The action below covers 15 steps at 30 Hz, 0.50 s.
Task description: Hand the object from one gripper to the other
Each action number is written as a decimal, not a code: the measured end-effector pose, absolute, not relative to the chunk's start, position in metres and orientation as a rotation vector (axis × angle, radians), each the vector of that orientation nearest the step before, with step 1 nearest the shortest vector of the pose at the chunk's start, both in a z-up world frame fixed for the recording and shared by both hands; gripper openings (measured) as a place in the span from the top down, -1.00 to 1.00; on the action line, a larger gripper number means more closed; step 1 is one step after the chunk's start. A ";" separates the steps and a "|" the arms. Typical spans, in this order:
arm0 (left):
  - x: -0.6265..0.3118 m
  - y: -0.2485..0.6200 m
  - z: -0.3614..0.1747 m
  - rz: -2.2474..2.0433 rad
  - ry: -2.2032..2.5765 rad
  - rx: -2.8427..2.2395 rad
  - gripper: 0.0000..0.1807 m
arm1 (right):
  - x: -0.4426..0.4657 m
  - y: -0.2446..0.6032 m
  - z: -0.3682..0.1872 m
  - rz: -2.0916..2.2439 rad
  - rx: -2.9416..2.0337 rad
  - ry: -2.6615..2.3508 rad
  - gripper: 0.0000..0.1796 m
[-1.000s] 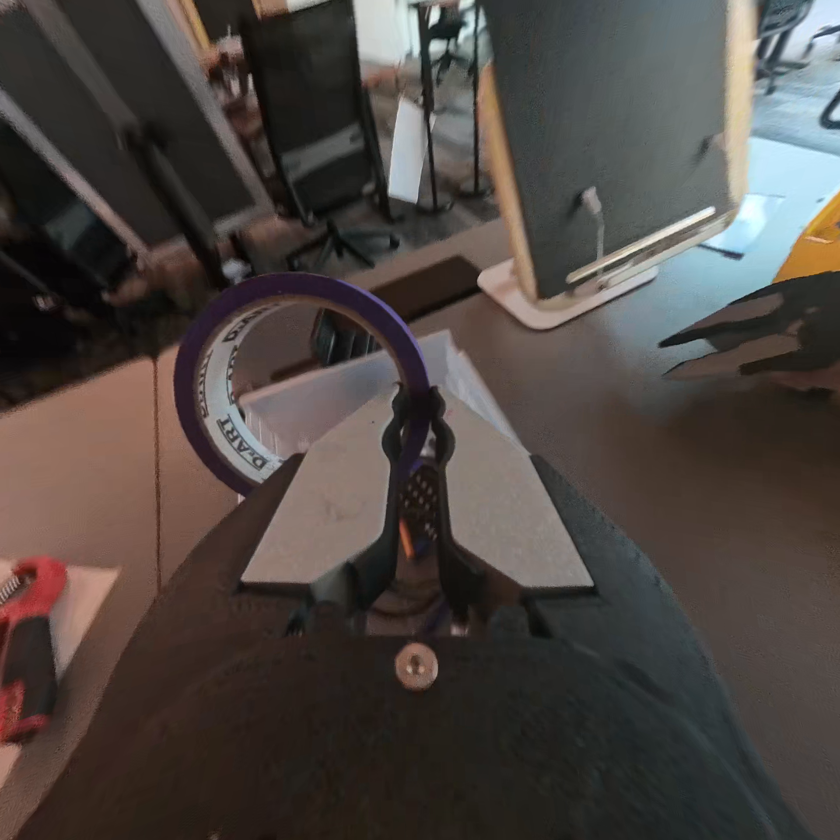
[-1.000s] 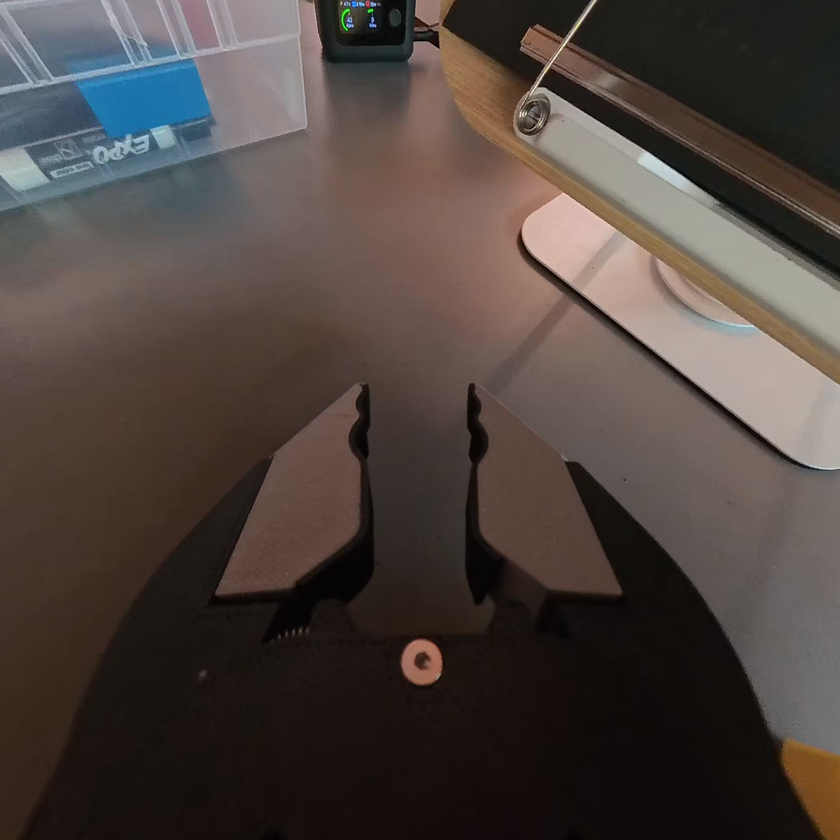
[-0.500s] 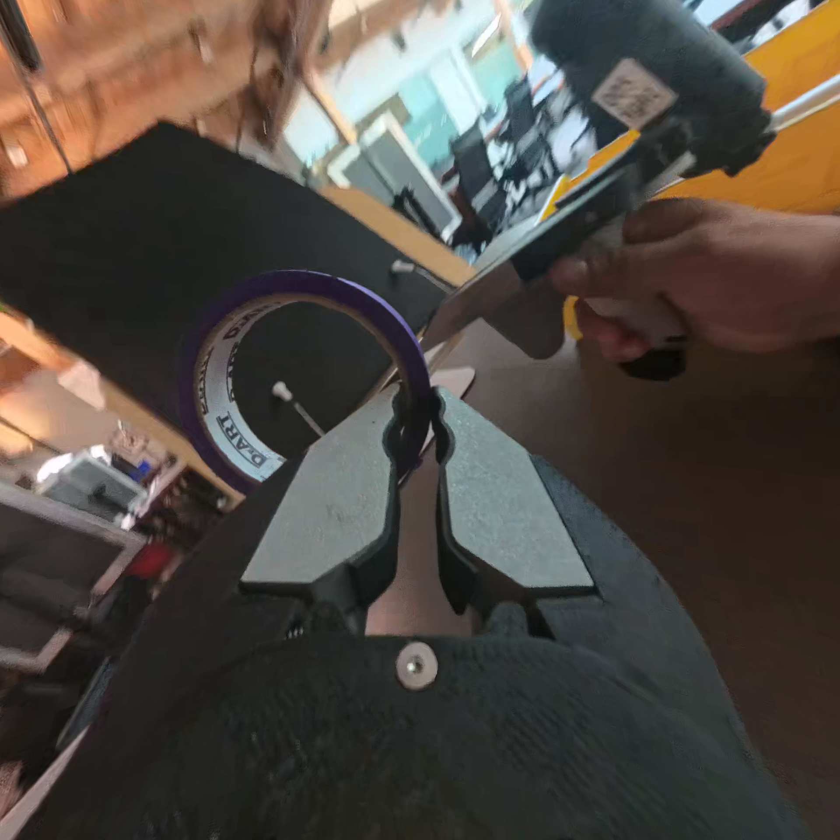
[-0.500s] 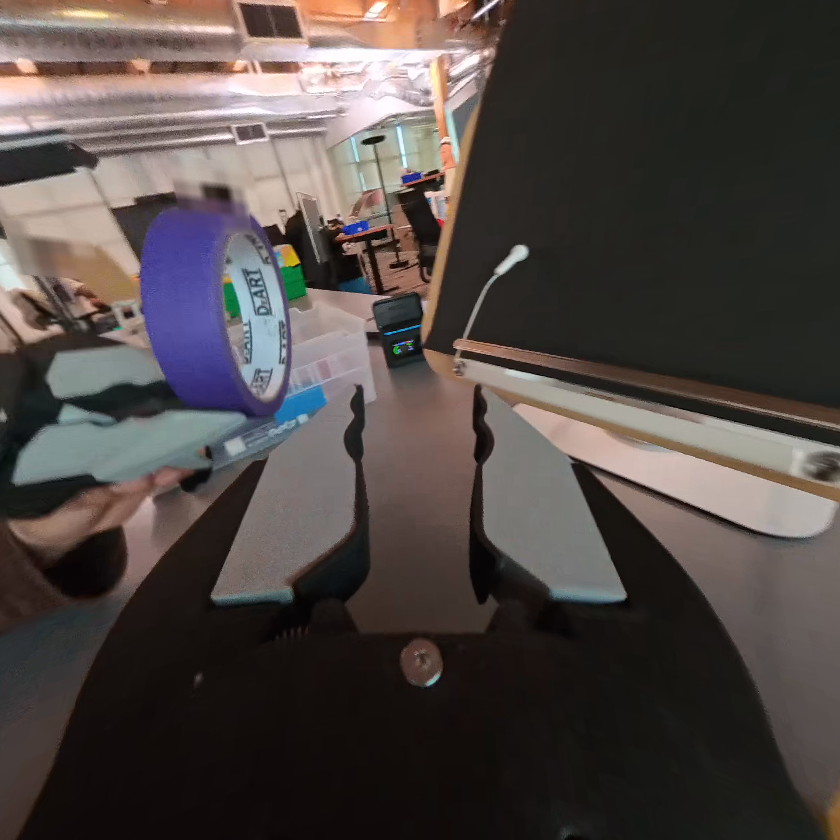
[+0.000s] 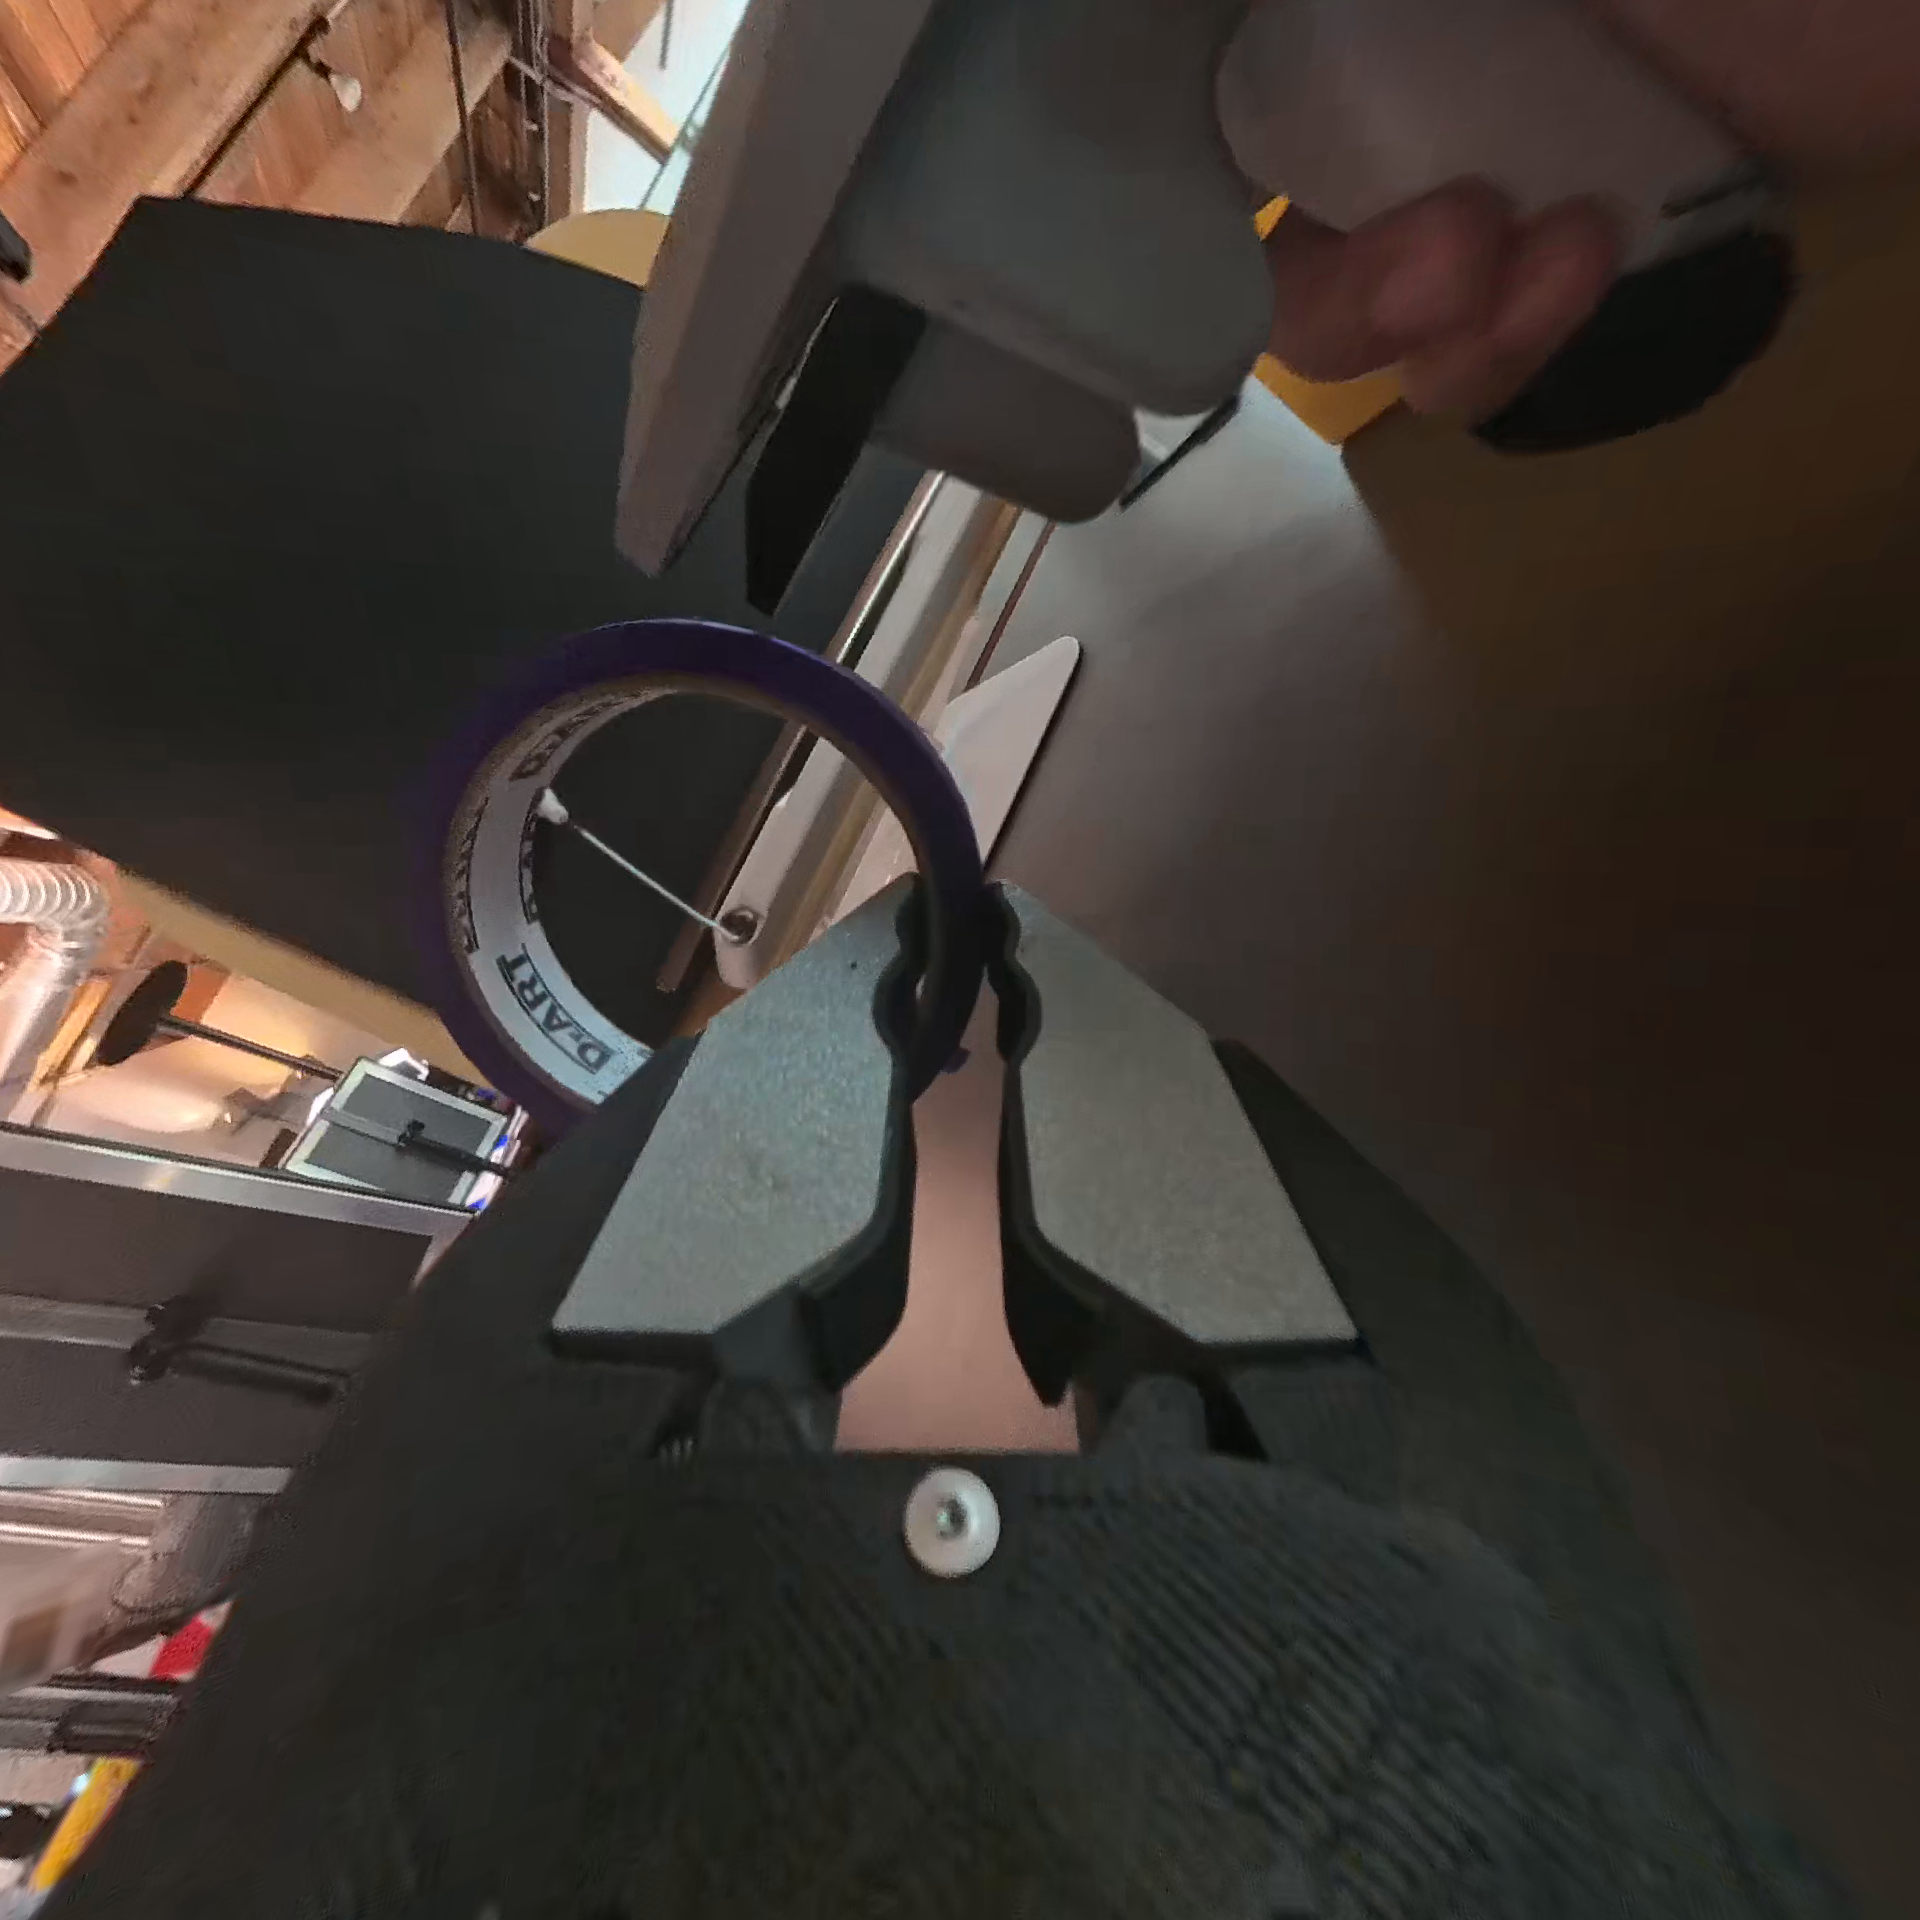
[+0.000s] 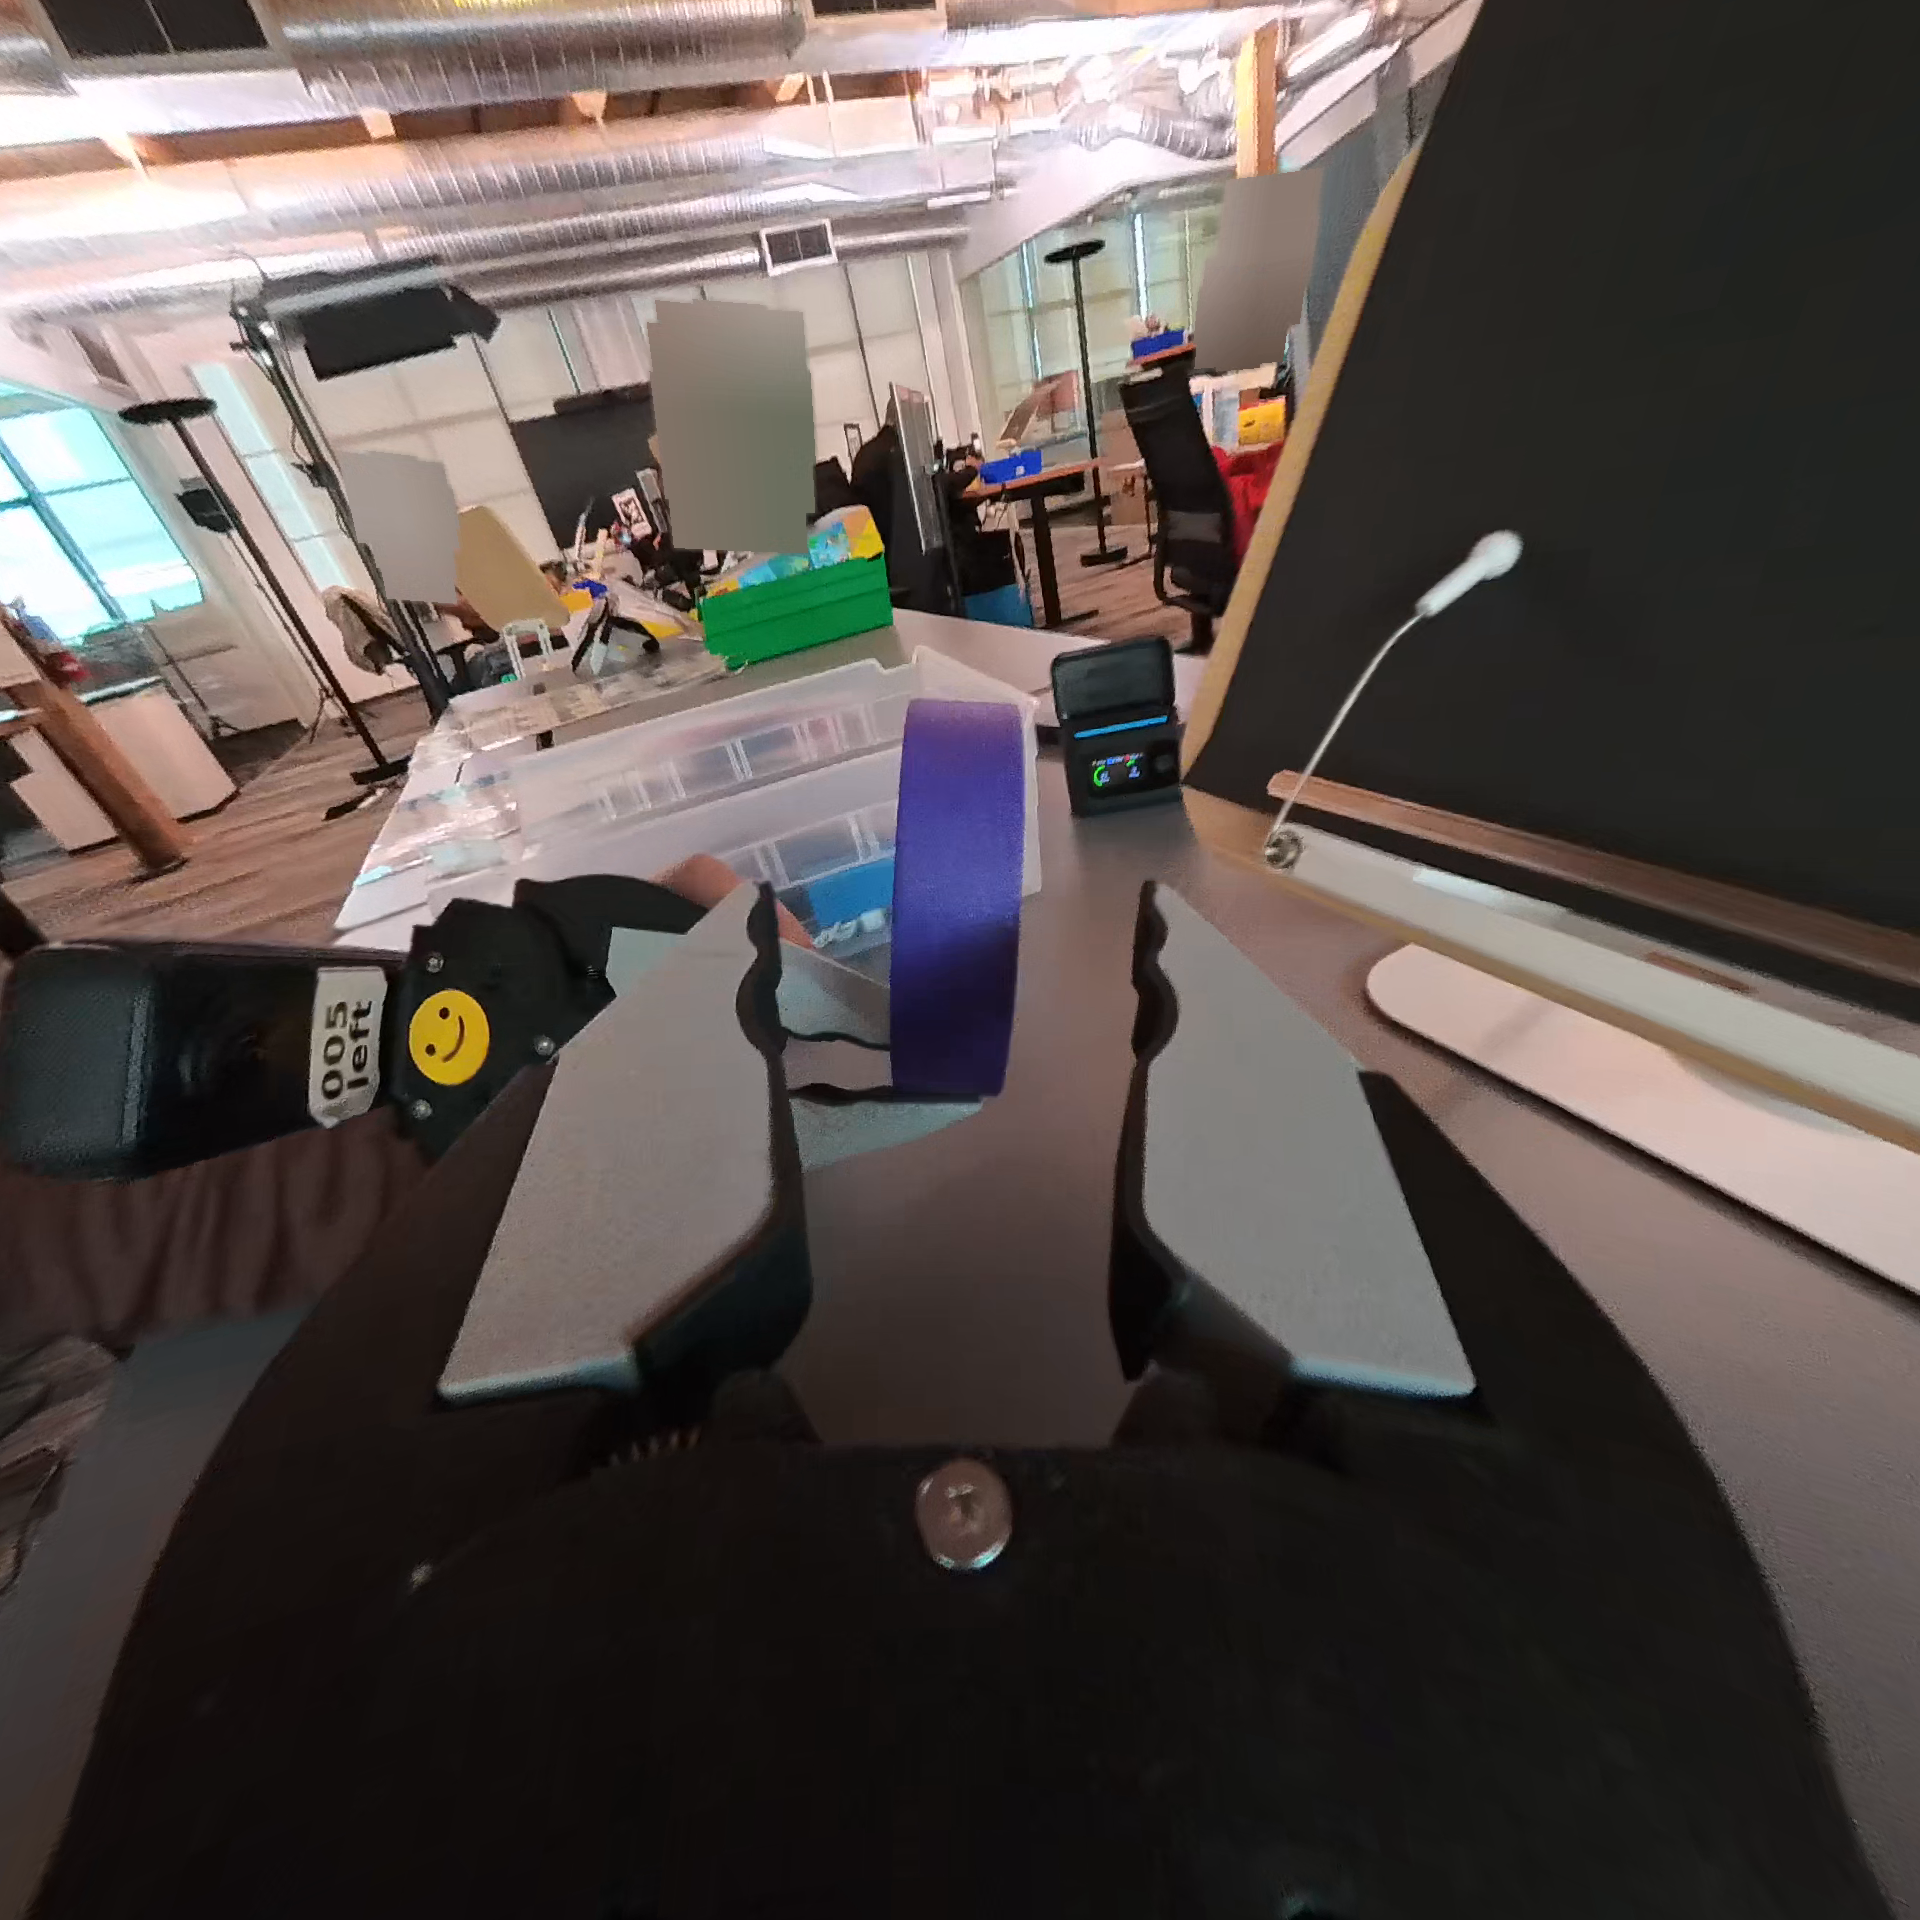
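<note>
**Purple tape roll held up between my two grippers**

My left gripper (image 5: 951,940) is clamped on the wall of a tape roll (image 5: 727,675), pinching one side of the ring at its fingertips. The roll is a thin purple band wound on a white printed core, its hole open and empty. In the right wrist view it stands on edge, its purple outer face (image 6: 961,894) toward me, raised above the dark worktop (image 6: 1558,1299). My right gripper (image 6: 951,971) is spread wide, its fingers on either side of the roll but clear of it; whether the roll is already between the tips I cannot tell.

Just right of the roll stands a black board (image 6: 1662,416) on a pale base, with a thin white wire across its face. Behind the roll sit a clear plastic organiser (image 6: 727,769) and a small black device (image 6: 1117,727) with a lit screen.
</note>
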<state>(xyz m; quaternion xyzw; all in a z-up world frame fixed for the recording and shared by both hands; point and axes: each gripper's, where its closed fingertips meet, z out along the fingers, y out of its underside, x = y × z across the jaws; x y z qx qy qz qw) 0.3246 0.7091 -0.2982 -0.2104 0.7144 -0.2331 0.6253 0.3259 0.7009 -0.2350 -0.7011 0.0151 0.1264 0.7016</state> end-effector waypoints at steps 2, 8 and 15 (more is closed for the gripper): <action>0.323 0.703 -0.300 -0.536 1.653 -0.456 0.92 | 0.321 0.704 -0.242 0.291 -1.595 0.025 0.29; 0.320 0.691 -0.305 -0.529 1.679 -0.421 0.92 | 0.314 0.707 -0.262 0.305 -1.700 0.005 0.72; 0.317 0.693 -0.297 -0.763 1.623 -0.624 0.96 | 0.351 0.689 -0.251 -0.195 -1.759 -0.033 0.72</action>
